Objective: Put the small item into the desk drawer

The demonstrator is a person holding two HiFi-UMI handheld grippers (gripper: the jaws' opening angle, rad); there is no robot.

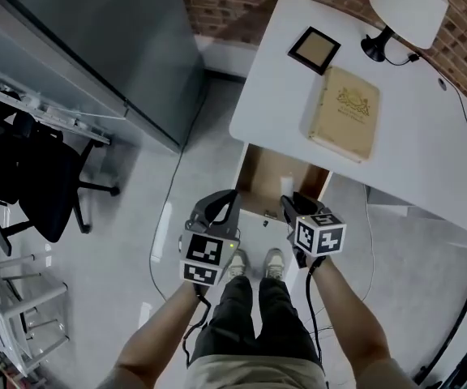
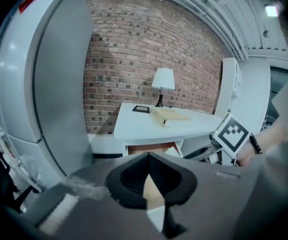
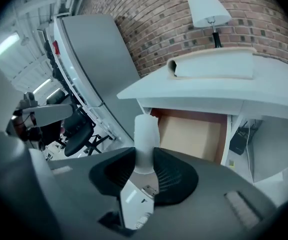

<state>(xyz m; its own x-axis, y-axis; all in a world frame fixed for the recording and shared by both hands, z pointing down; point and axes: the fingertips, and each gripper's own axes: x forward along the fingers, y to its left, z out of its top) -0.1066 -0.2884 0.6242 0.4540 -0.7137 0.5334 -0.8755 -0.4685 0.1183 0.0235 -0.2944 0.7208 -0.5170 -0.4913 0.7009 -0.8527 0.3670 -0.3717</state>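
Observation:
A white desk (image 1: 428,148) stands ahead with its drawer (image 1: 278,177) pulled out; the drawer's brown floor (image 3: 189,134) looks bare. My right gripper (image 1: 289,205) hovers just in front of the drawer's front edge, shut on a small white cylinder-shaped item (image 3: 145,134) that stands upright between the jaws (image 3: 145,156). My left gripper (image 1: 221,205) hangs beside it on the left, at about the same height. In the left gripper view its jaws (image 2: 148,156) meet with nothing between them, and the drawer (image 2: 151,148) shows past them.
On the desk lie a tan book (image 1: 345,113), a dark square frame (image 1: 314,49) and a white-shaded lamp (image 1: 408,6). A tall grey cabinet (image 1: 96,47) stands to the left, a black office chair (image 1: 43,185) beyond it. A cable (image 1: 162,241) runs over the floor.

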